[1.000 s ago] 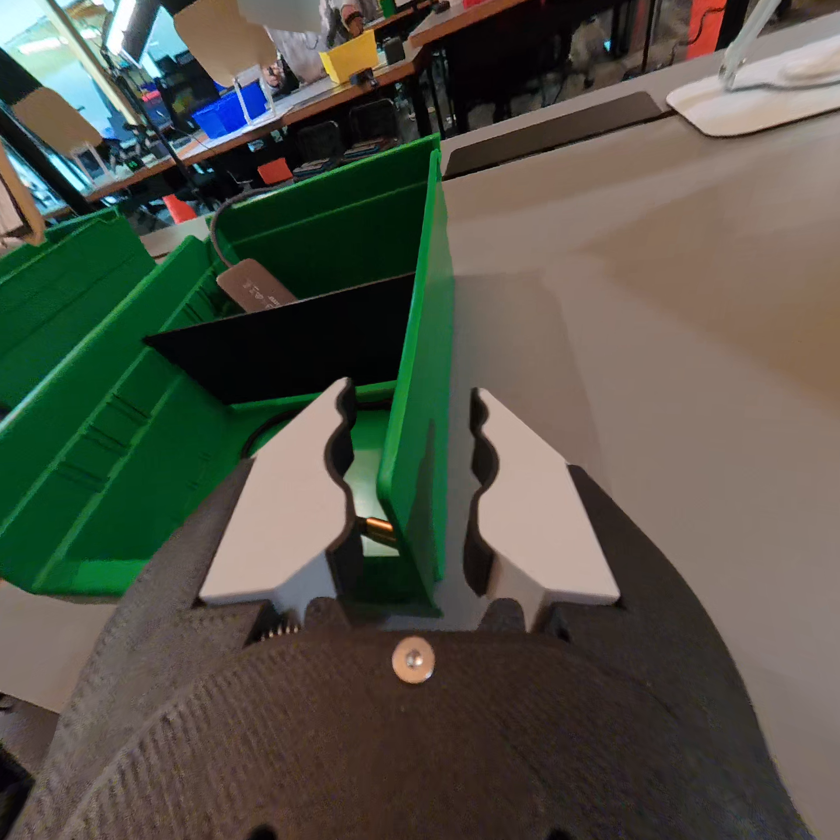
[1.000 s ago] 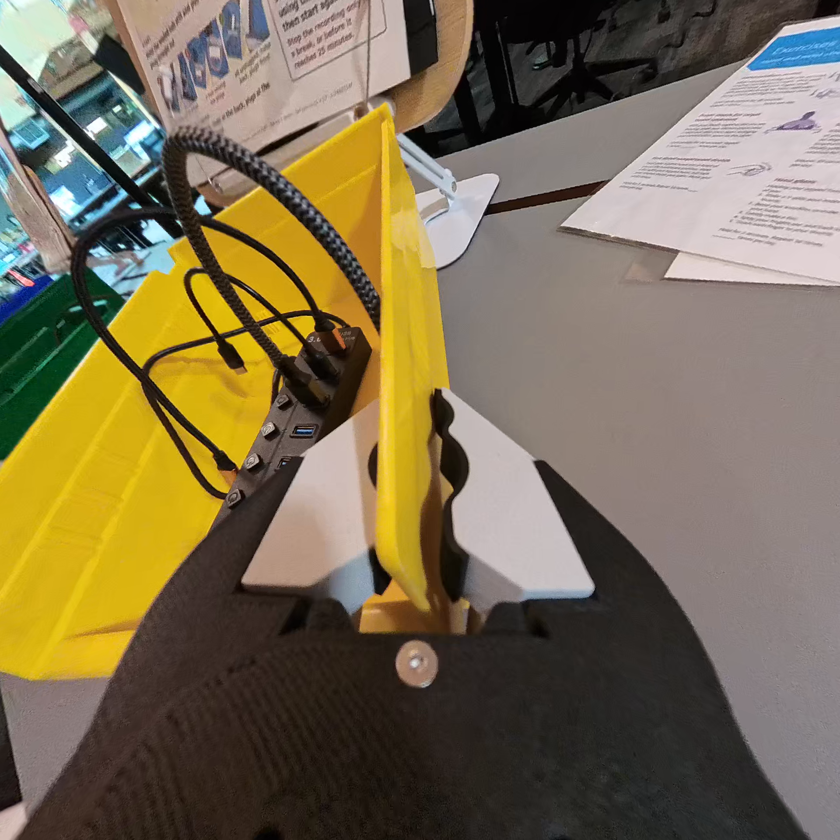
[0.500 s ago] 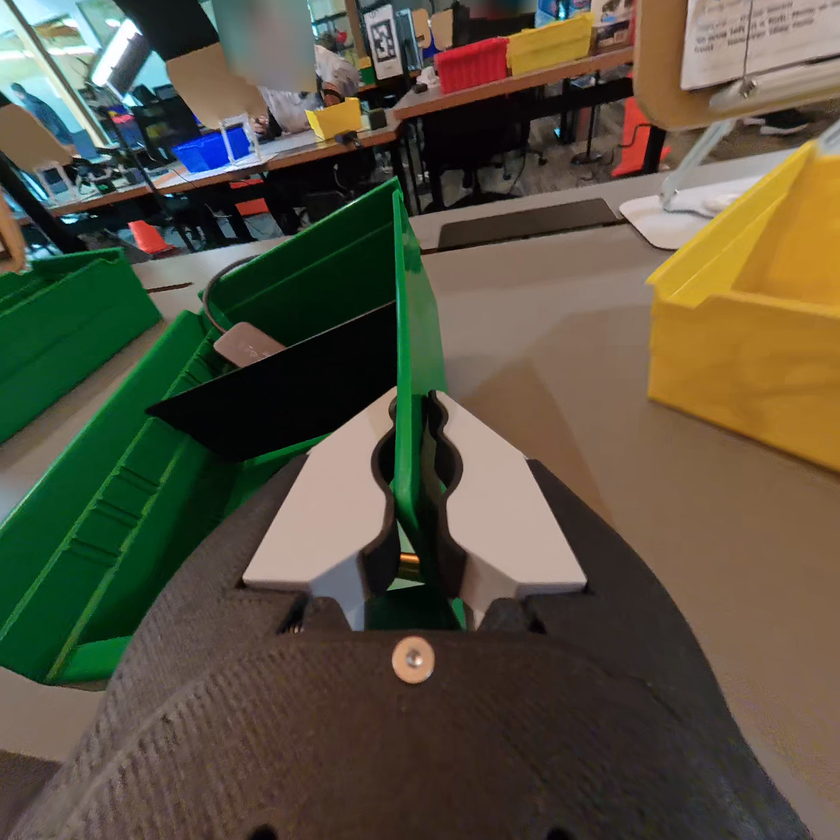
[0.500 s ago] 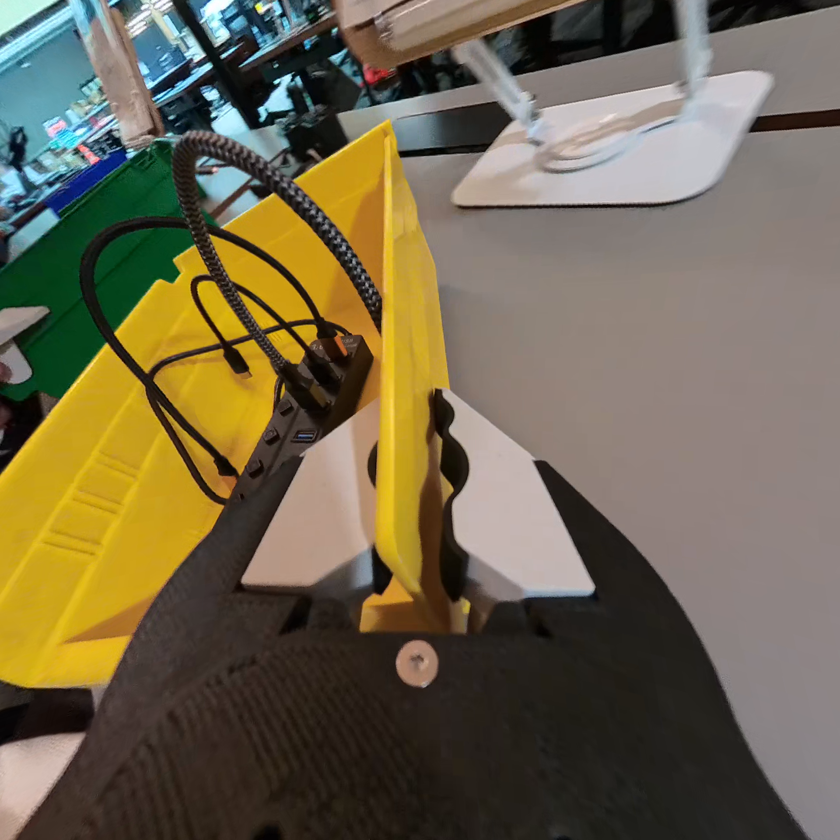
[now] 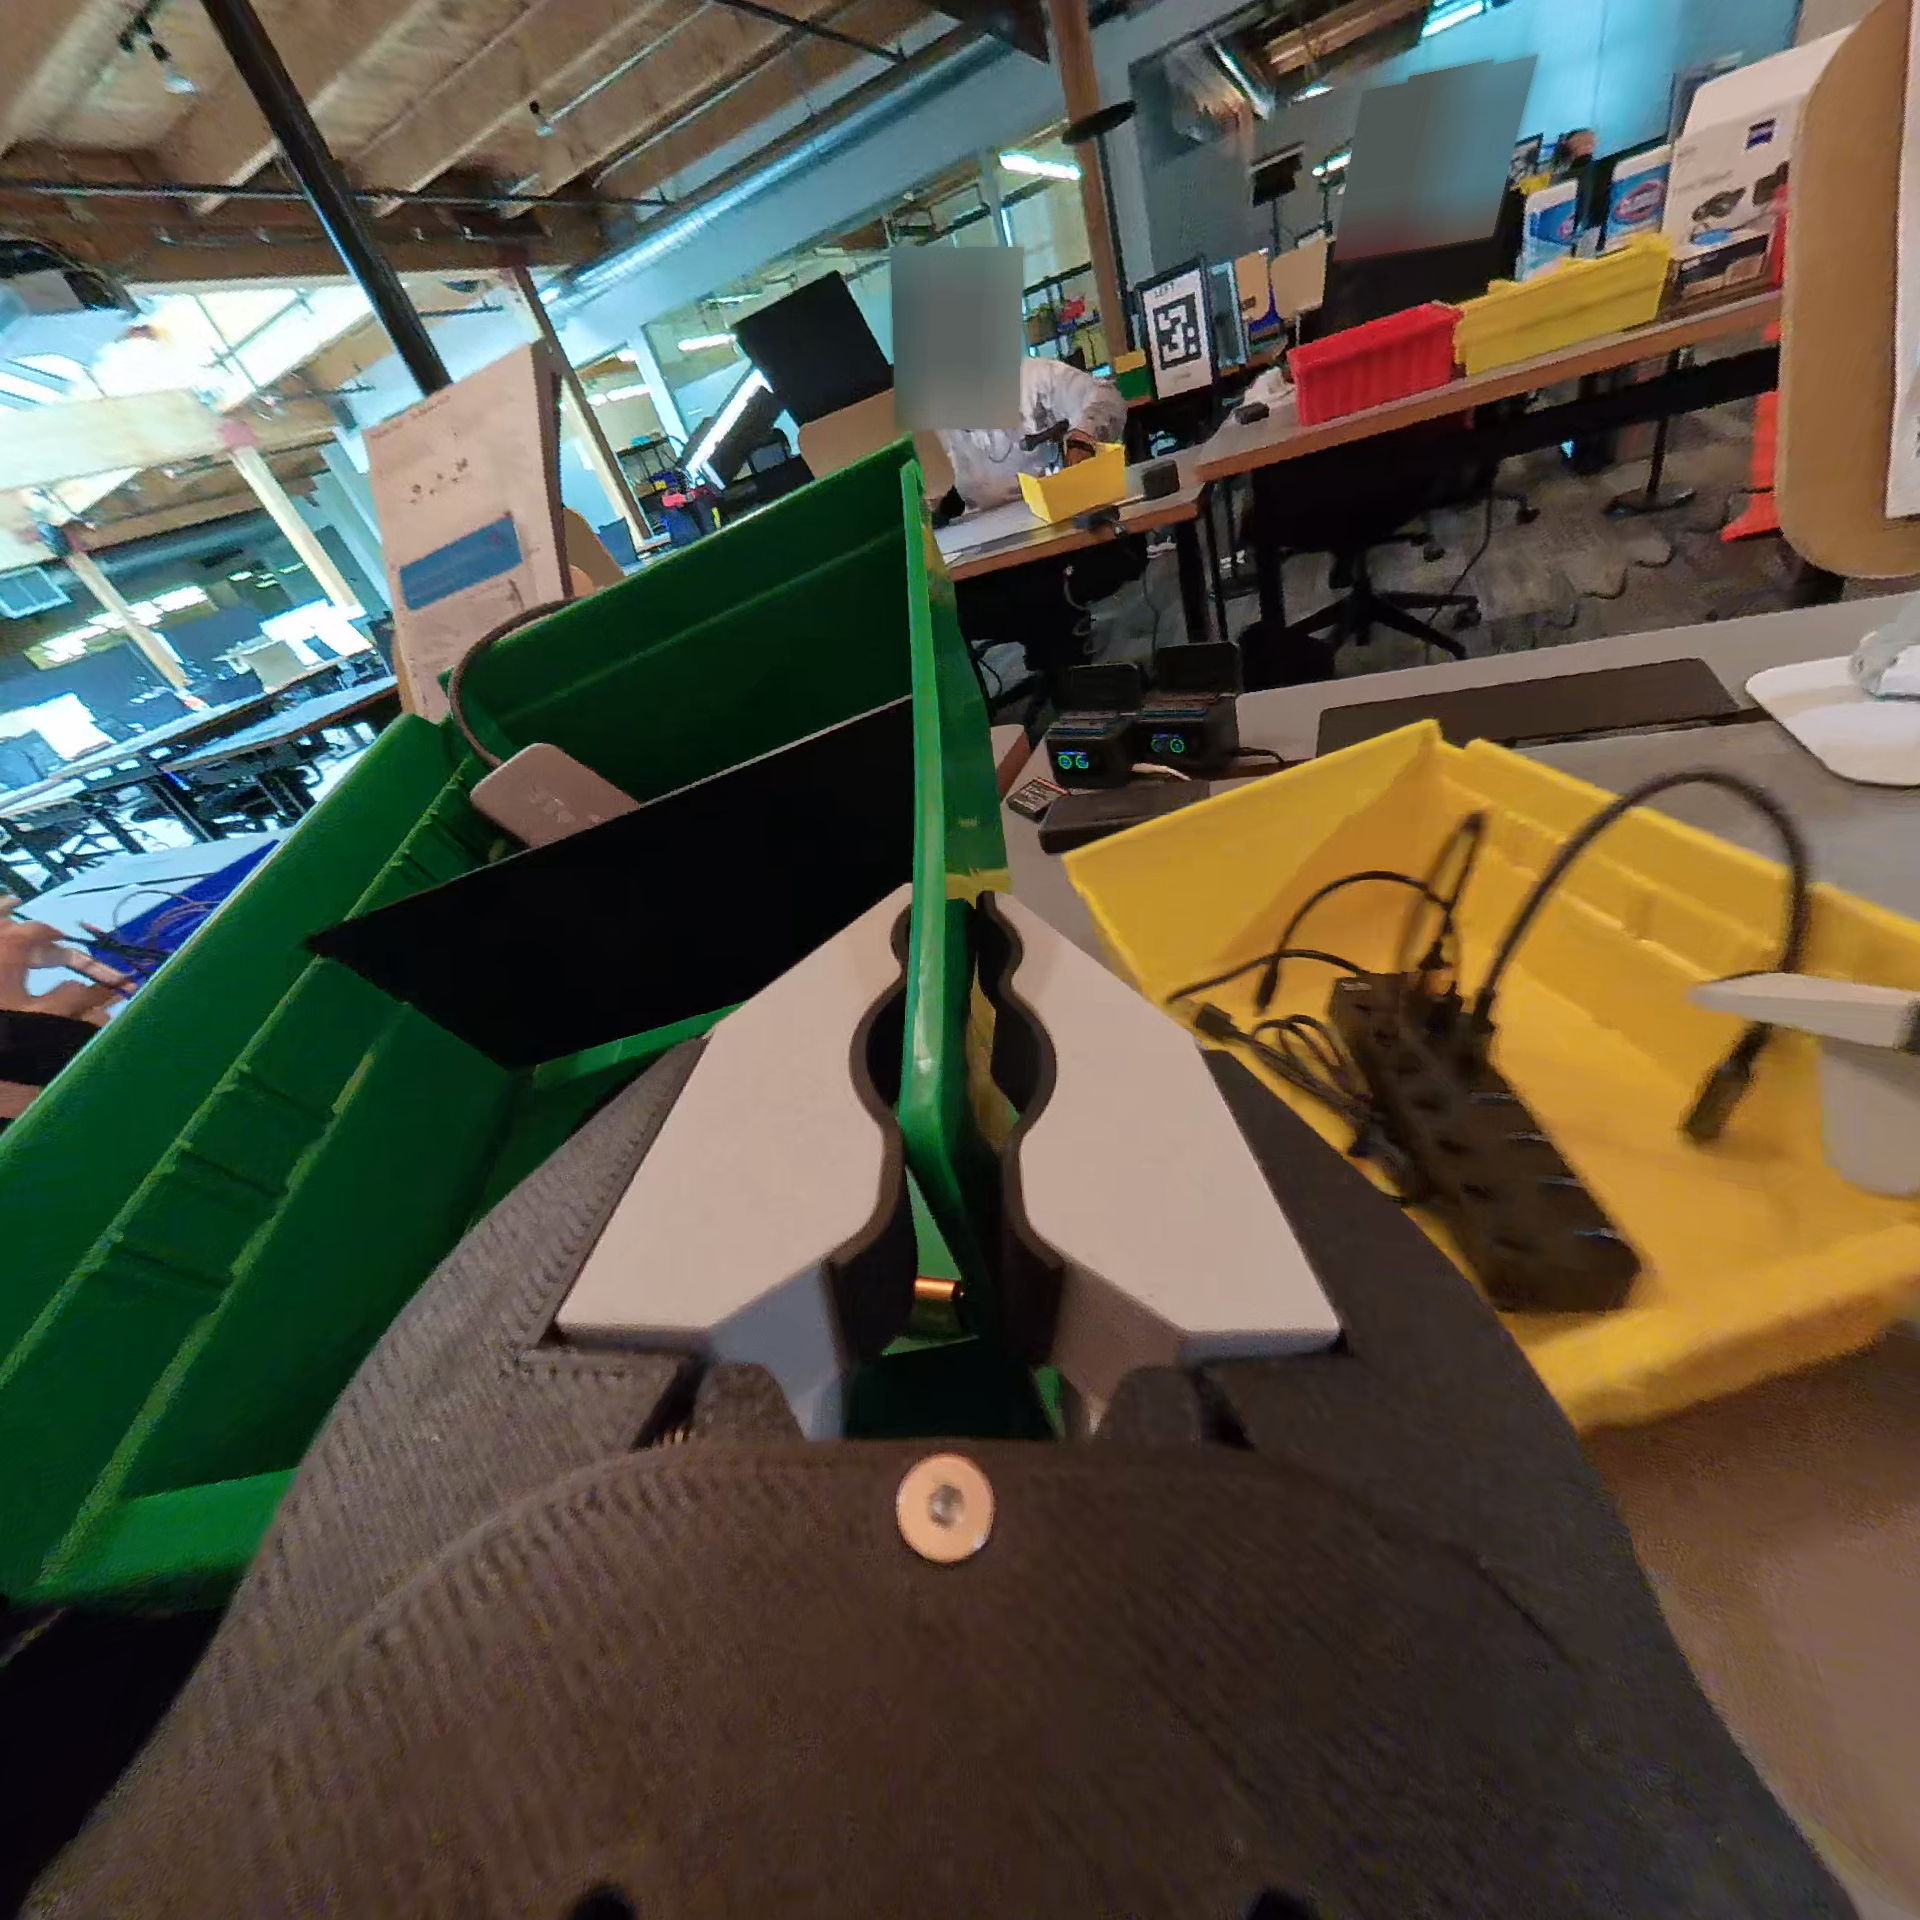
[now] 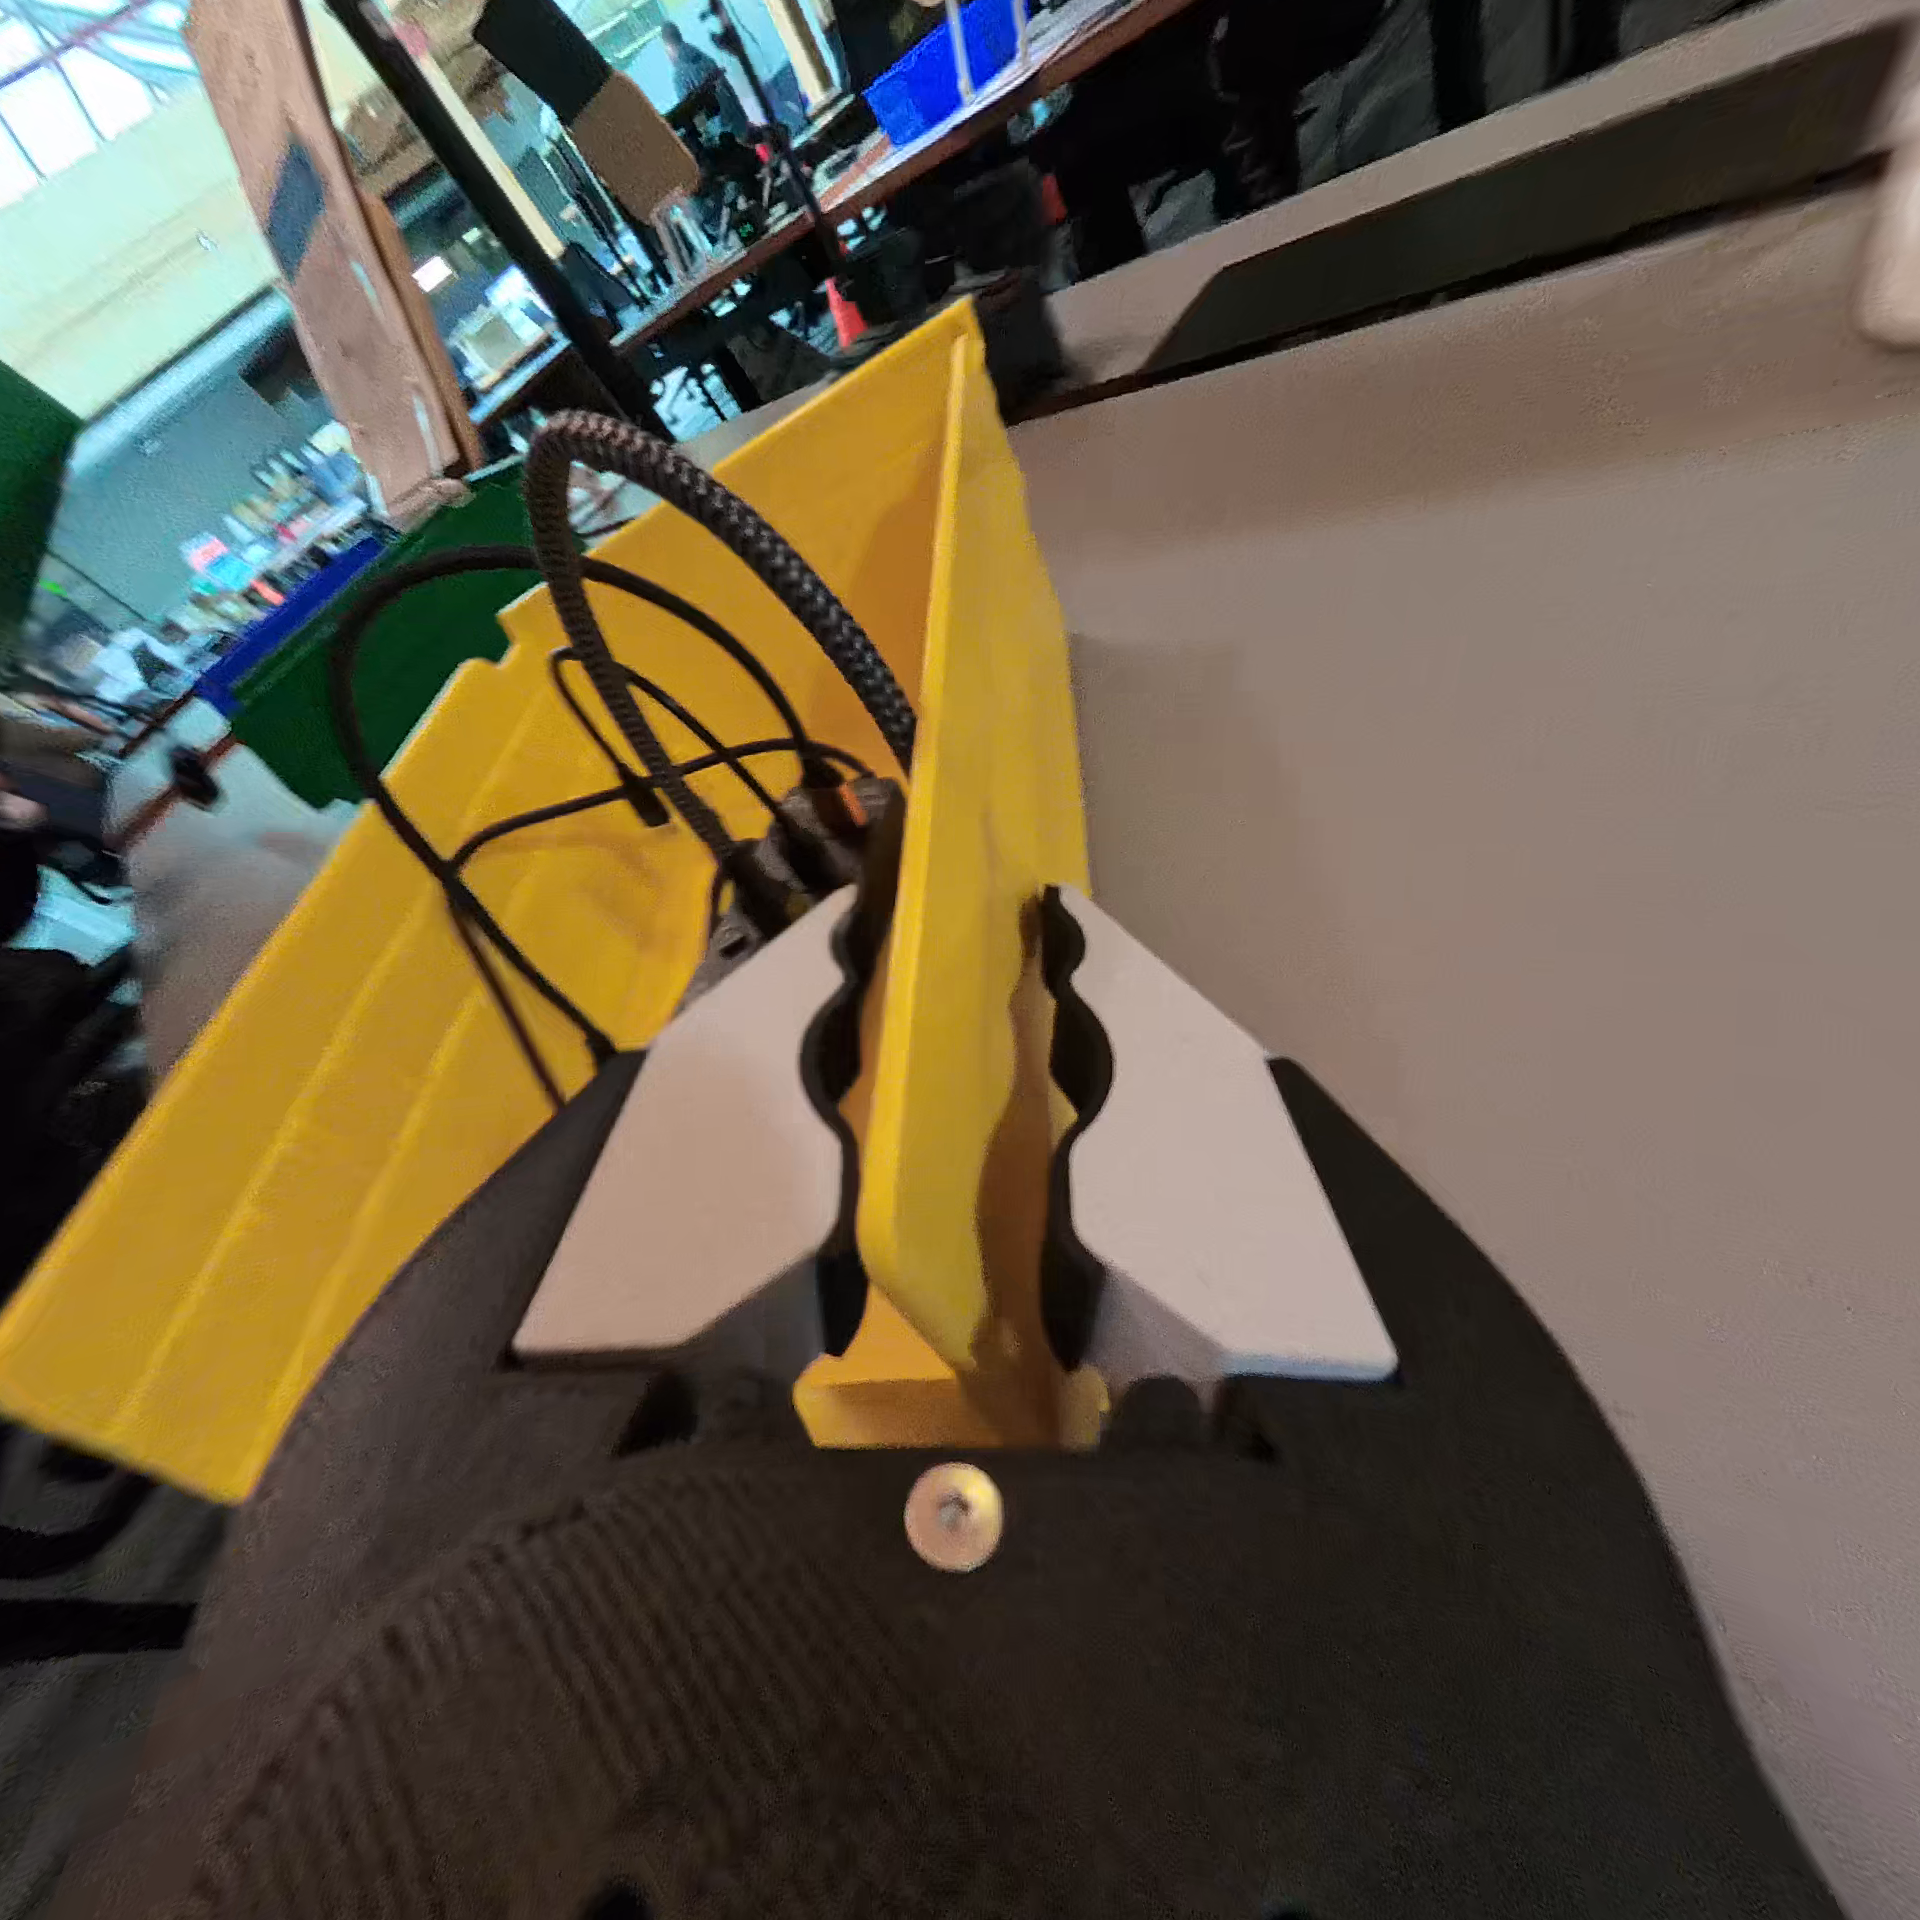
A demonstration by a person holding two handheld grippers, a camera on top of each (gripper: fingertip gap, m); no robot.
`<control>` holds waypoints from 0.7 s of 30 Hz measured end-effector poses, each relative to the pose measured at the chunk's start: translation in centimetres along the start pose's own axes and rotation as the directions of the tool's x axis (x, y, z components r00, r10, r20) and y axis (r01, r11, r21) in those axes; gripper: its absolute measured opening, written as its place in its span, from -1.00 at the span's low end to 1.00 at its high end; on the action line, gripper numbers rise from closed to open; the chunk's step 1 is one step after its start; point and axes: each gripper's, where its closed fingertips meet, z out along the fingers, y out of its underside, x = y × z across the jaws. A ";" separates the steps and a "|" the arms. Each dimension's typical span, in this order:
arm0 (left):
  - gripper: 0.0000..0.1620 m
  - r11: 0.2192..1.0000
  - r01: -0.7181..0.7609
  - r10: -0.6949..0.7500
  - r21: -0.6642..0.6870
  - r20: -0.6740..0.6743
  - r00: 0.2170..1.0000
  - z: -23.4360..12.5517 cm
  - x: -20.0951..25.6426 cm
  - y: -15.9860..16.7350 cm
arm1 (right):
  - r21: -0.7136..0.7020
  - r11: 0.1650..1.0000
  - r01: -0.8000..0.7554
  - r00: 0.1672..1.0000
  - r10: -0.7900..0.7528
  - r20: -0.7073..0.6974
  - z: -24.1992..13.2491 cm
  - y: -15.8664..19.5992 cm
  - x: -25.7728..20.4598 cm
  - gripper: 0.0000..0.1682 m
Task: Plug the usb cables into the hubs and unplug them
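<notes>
My left gripper (image 5: 943, 920) is shut on the right wall of a green bin (image 5: 665, 665), which is tilted up. A black divider (image 5: 644, 935) and a grey hub (image 5: 545, 795) with a cable lie inside it. My right gripper (image 6: 951, 909) is shut on the right wall of a yellow bin (image 6: 343, 1091), also lifted and tilted. That bin holds a black USB hub (image 5: 1475, 1132) with several black cables (image 6: 665, 665) plugged in, one braided. In the left wrist view the yellow bin (image 5: 1704, 1195) is on the right, with one finger (image 5: 1808, 1013) of the right gripper at its edge.
Grey tabletop (image 6: 1507, 831) lies right of the yellow bin. Black charging boxes (image 5: 1143, 722) and a black pad (image 5: 1527, 701) sit at the table's far edge, with a white stand base (image 5: 1839, 717) at right. Other work tables with bins and a person are behind.
Both bins have been raised and swung while gripped. The left gripper, open around the green wall one second ago, closed on it. The yellow bin has come close beside the green one.
</notes>
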 end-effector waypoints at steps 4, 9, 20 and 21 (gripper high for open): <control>-0.96 1.000 0.019 -0.019 0.006 -0.017 1.000 -0.5 -0.6 -0.2 | -0.099 0.995 0.004 0.970 0.020 0.241 2.8 2.3 -8.4 -0.10; -0.98 0.997 0.071 -0.070 0.010 -0.064 0.995 -0.4 -0.2 -0.2 | -0.153 0.980 0.125 0.912 -0.053 0.406 1.6 3.1 -11.8 -0.16; -0.98 0.994 0.024 0.013 0.111 -0.325 0.946 -2.2 11.6 -5.8 | -0.054 0.968 0.244 0.915 -0.211 0.343 -10.4 -2.1 2.0 -0.20; -0.98 0.992 0.013 0.034 0.127 -0.365 0.930 -2.6 13.9 -6.4 | -0.041 0.970 0.241 0.925 -0.217 0.313 -11.8 -3.0 4.1 -0.22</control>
